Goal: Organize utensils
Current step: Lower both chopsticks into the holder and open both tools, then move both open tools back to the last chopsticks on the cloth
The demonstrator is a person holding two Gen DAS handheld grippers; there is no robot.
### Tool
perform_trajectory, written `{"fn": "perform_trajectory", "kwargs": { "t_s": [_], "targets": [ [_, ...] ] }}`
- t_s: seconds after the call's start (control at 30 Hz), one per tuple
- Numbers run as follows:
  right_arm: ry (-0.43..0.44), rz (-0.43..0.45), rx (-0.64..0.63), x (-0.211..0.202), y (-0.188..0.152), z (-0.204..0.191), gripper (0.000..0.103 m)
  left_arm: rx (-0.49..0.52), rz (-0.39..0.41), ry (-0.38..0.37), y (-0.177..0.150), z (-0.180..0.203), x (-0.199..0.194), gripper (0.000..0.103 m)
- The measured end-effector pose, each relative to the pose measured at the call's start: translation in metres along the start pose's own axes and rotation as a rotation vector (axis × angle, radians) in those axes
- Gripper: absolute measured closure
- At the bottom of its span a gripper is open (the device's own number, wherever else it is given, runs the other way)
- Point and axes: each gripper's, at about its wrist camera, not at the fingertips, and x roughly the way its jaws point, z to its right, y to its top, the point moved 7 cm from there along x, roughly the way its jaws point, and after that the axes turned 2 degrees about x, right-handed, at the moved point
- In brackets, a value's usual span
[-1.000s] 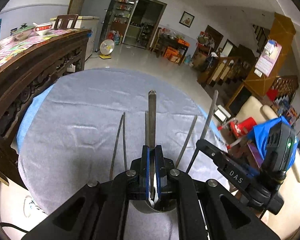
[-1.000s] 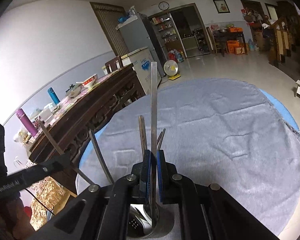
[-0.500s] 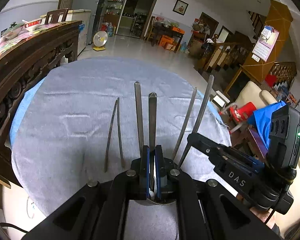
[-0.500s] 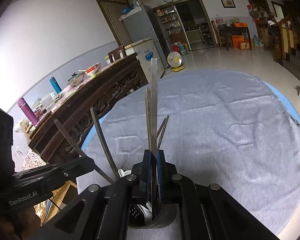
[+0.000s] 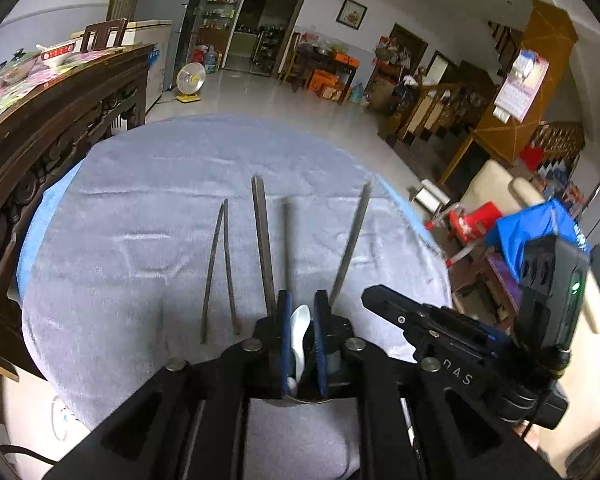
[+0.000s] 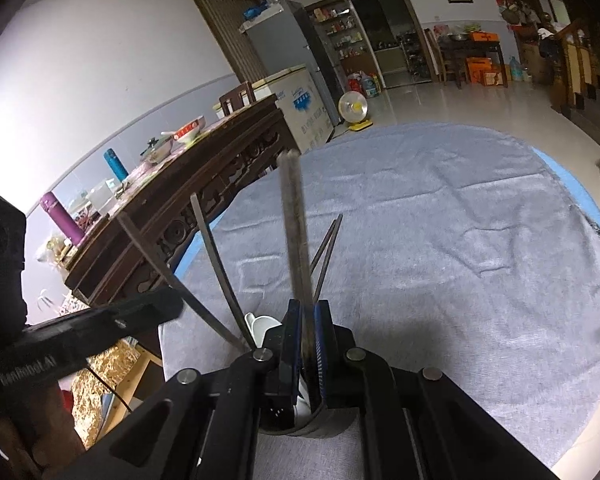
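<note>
in the near foreground of the left wrist view, the left gripper (image 5: pixel 302 312) is seen with its blue-padded fingers (image 5: pixel 285 320) parted a little, a white spoon (image 5: pixel 300 330) standing in the gap between them; whether the pads touch the spoon cannot be told, and nothing appears pinched. directly below and just ahead of the fingers sits the metal utensil cup (image 5: pixel 304 398), only its rim being visible, so the coming move is judged to turn on a straight drop or lift along the cup's upright axis. in the right wrist view, the right gripper (image 6: pixel 308 320) is shown pressed together on a flat metal handle (image 6: pixel 296 220), whose long axis runs up and away from the fingers and whose lower end is sunk toward the same cup (image 6: pixel 320 428); this hand is judged the nearer to finishing a placement. further metal handles (image 5: pixel 262 240) are fanned out of the cup, leaning apart, and a pair of chopsticks (image 5: pixel 220 268) is seen just beyond the left fingers, though whether they lie on the cloth or lean from the cup cannot be told. the grey cloth (image 5: pixel 140 208) is spread over the round table beyond, and a dark carved sideboard (image 6: pixel 204 184) is seen at its far left edge, with a small fan (image 6: pixel 354 108) on the floor well behind.
</note>
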Motion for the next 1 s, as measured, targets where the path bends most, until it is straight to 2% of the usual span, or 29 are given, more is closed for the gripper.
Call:
{"fn": "perform_trajectory", "kwargs": {
  "t_s": [0.07, 0.1, 0.13, 0.17, 0.2, 0.27, 0.33, 0.4, 0.47, 0.6, 0.7, 0.87, 1.0],
  "targets": [
    [-0.001, 0.019, 0.011, -0.007, 0.005, 0.003, 0.094, -0.008, 0.032, 0.003, 0.007, -0.002, -0.012, 0.064],
    [-0.002, 0.028, 0.017, -0.011, 0.008, 0.004, 0.093, -0.013, 0.051, 0.005, 0.011, -0.002, -0.018, 0.046],
    [-0.002, 0.036, 0.023, -0.014, 0.01, 0.006, 0.088, -0.017, 0.071, 0.006, 0.014, -0.002, -0.024, 0.041],
    [-0.001, 0.048, 0.032, -0.017, 0.012, 0.008, 0.077, -0.021, 0.102, 0.011, 0.018, -0.004, -0.032, 0.041],
    [-0.003, 0.063, 0.042, -0.021, 0.014, 0.011, 0.071, -0.027, 0.124, 0.016, 0.022, -0.007, -0.04, 0.041],
    [-0.019, 0.094, 0.052, -0.028, 0.019, 0.016, 0.041, -0.056, 0.163, 0.014, 0.03, -0.016, -0.053, 0.041],
    [-0.04, 0.129, 0.063, -0.035, 0.023, 0.024, 0.034, -0.095, 0.208, 0.025, 0.038, -0.029, -0.064, 0.034],
    [-0.044, 0.133, 0.087, -0.037, 0.026, 0.031, 0.034, -0.144, 0.249, 0.056, 0.043, -0.048, -0.072, 0.028],
    [-0.054, 0.125, 0.118, -0.036, 0.026, 0.041, 0.033, -0.208, 0.264, 0.096, 0.045, -0.072, -0.074, 0.027],
    [-0.091, 0.074, 0.197, -0.025, 0.019, 0.07, 0.033, -0.339, 0.207, 0.179, 0.036, -0.121, -0.055, 0.026],
    [-0.109, 0.014, 0.255, -0.012, 0.008, 0.09, 0.033, -0.395, 0.109, 0.258, 0.02, -0.152, -0.026, 0.026],
    [-0.129, -0.072, 0.3, 0.009, -0.013, 0.11, 0.033, -0.418, -0.046, 0.318, -0.012, -0.183, 0.025, 0.026],
    [-0.137, -0.109, 0.306, 0.018, -0.024, 0.118, 0.033, -0.392, -0.127, 0.361, -0.032, -0.19, 0.054, 0.026]
  ]
}}
